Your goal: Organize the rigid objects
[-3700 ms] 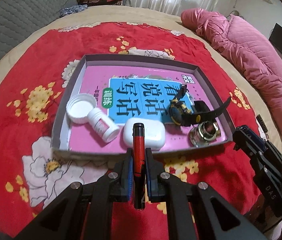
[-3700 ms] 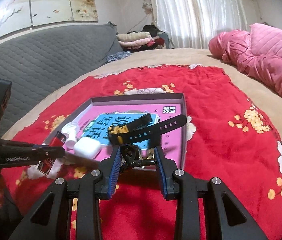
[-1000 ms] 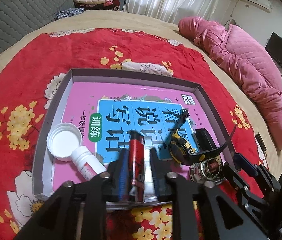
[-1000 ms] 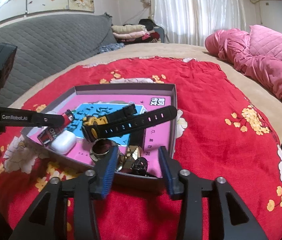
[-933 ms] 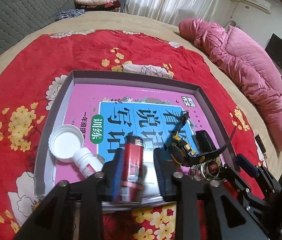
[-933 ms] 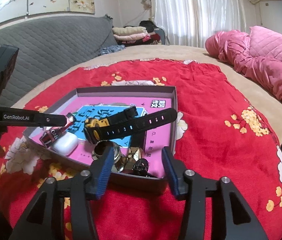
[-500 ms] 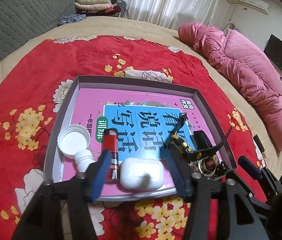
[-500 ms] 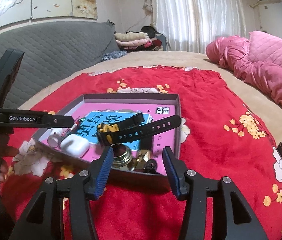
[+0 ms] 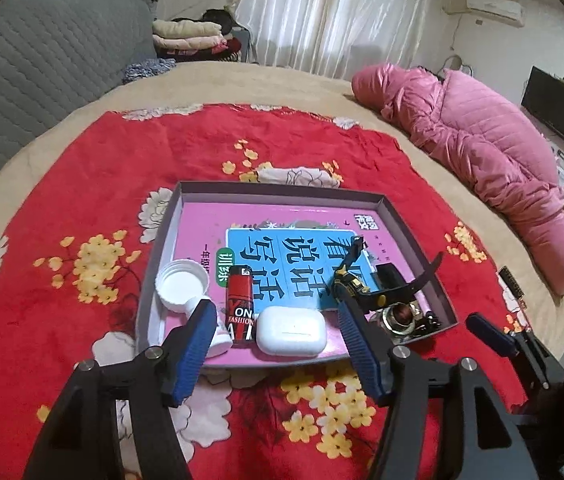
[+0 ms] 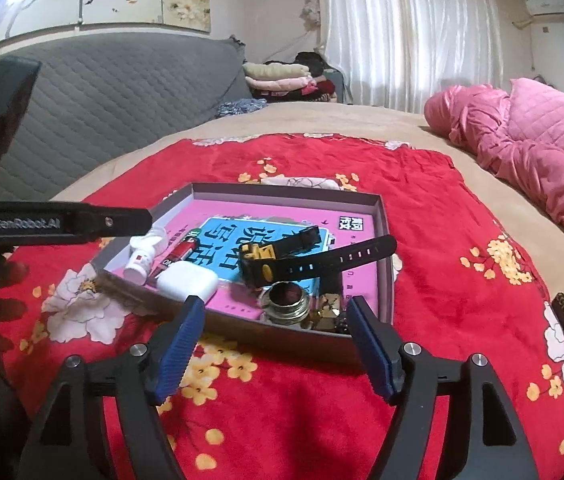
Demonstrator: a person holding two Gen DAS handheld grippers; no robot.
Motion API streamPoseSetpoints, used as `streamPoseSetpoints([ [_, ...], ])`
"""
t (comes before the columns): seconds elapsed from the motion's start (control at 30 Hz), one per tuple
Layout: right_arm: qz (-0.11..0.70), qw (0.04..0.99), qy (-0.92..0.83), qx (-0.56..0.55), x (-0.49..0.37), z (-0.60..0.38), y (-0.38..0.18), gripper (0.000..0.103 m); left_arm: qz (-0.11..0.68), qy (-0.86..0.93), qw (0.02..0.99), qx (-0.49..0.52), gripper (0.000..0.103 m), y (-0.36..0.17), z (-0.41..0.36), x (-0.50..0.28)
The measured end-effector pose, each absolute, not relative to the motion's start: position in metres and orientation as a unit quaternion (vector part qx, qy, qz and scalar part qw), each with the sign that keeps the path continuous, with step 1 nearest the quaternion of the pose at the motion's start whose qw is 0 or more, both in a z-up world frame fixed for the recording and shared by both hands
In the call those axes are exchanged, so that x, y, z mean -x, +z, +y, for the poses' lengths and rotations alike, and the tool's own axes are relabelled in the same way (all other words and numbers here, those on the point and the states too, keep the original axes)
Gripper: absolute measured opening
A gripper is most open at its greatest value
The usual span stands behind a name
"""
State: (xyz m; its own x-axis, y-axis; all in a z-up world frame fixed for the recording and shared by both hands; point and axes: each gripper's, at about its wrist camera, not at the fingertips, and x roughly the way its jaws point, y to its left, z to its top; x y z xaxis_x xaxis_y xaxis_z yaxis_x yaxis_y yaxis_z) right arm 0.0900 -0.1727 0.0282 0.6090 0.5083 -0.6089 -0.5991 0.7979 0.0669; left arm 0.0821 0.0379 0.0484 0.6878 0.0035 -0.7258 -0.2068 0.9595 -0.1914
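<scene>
Nearest the camera, the left gripper [image 9: 274,316] is hanging released over the near edge of the tray [image 9: 282,191]; its jaws have just been opening and nothing is sitting between the blue pads [image 9: 194,348]. The right gripper [image 10: 274,308] is likewise standing wide and empty, its jaws having just been opening, poised just short of the tray's near wall [image 10: 290,338].

Both are hovering over a red floral blanket [image 9: 62,208] that is covering the bed.

Inside the tray, along the near side, a white earbud case [image 9: 291,330] is lying just beside a red lighter [image 9: 241,304]. To the lighter's left a small white bottle [image 10: 142,262] is lying on its side, partly hidden in the left wrist view by the left pad, with its white cap [image 9: 182,290] resting open side up next to it. Toward the right corner, a metal threaded ring [image 10: 287,300] is sitting by a small dark keyring piece [image 10: 330,306], and a black and yellow watch [image 10: 302,258] is arching over them, its strap reaching to the tray's right wall. All are resting on a pink and blue booklet [image 9: 282,240] lining the tray floor.

Farther off, a pink quilted coat [image 9: 482,160] is lying on the beige bedspread, folded clothes [image 9: 190,38] are piled by the grey quilted headboard [image 10: 102,108], and white curtains [image 9: 334,16] are hanging behind.
</scene>
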Motion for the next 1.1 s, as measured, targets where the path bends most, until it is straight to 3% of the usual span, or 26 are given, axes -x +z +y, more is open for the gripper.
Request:
streamPoseSetpoints([
  [1.1, 0.347, 0.893, 0.274, 0.087, -0.031, -0.178, 0.053, 0.076, 0.421, 0.075, 0.894, 0.133, 0.063, 0.044, 0.019, -0.001],
])
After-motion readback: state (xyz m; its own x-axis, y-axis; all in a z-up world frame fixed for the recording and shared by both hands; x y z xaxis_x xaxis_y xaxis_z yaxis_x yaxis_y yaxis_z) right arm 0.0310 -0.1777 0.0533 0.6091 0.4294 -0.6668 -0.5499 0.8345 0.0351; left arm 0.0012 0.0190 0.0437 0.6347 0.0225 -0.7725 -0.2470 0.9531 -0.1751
